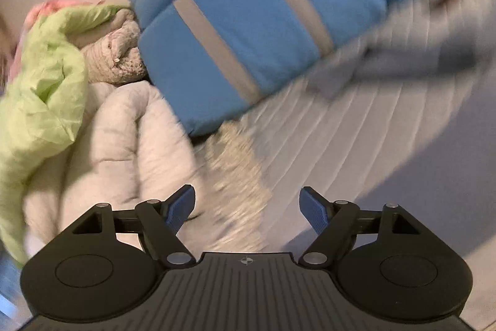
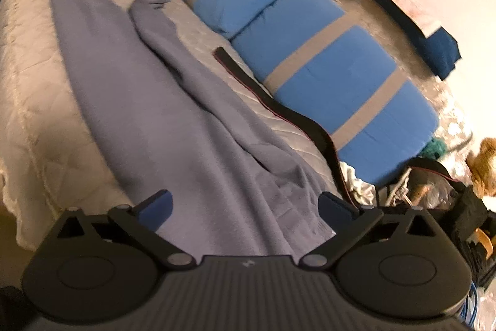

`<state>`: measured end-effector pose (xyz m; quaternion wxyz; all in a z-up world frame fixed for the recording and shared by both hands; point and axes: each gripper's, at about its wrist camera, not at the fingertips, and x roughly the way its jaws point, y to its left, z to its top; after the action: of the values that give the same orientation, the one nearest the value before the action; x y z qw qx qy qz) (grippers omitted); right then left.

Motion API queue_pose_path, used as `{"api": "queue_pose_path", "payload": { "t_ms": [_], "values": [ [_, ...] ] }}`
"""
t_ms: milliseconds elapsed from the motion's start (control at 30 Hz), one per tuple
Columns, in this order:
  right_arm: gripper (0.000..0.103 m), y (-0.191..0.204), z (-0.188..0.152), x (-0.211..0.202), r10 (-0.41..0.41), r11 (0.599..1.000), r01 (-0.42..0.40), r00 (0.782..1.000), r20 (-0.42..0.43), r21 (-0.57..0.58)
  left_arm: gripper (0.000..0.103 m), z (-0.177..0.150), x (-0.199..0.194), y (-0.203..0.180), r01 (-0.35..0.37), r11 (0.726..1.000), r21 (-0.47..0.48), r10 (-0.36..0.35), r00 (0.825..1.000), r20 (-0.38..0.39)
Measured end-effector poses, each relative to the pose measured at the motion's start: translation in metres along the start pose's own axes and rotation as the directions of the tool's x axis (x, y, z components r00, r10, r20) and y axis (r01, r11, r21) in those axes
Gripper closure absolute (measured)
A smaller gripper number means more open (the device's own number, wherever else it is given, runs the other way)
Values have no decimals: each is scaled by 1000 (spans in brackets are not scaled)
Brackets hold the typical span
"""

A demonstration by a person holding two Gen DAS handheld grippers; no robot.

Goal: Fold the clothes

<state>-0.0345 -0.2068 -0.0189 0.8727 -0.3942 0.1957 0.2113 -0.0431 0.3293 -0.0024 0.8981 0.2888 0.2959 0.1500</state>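
A long lavender-grey garment (image 2: 148, 101) lies stretched out along the quilted white bedspread (image 2: 28, 82) in the right wrist view, folded lengthwise with a rumpled ridge down its middle. My right gripper (image 2: 245, 207) hovers over its near end, open wide, nothing between its blue pads. In the blurred left wrist view a far piece of the same grey garment (image 1: 412, 61) shows at the right. My left gripper (image 1: 247, 208) stands open above the bedspread (image 1: 341, 138), holding nothing.
Blue pillows with grey stripes (image 2: 325, 51) line the bed's far side, also in the left view as blue pillows (image 1: 248, 30). A black strap (image 2: 279, 104) lies beside them. A heap of clothes, lime-green (image 1: 40, 95) and off-white (image 1: 124, 138), sits left. Clutter (image 2: 440, 191) at right.
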Motion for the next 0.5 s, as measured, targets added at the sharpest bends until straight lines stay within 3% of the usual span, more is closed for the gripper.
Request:
{"api": "queue_pose_path", "payload": {
  "t_ms": [100,200,367,500],
  "values": [
    [0,-3,3,3,-36,999,36,999,-16,21,25,36,-28,-5,67,980,-190,-53,996,78],
    [0,-6,7,10,-75,996,76,997,-25,53,21,71,-49,-16,184,917,-354,-141,979,144],
    [0,-12,25,28,-39,991,43,999,-36,130,19,125,-73,-54,323,812,-485,-239,944,229],
    [0,-21,47,39,-16,981,22,999,-32,193,18,155,-82,-91,344,752,-562,-256,939,231]
  ]
}}
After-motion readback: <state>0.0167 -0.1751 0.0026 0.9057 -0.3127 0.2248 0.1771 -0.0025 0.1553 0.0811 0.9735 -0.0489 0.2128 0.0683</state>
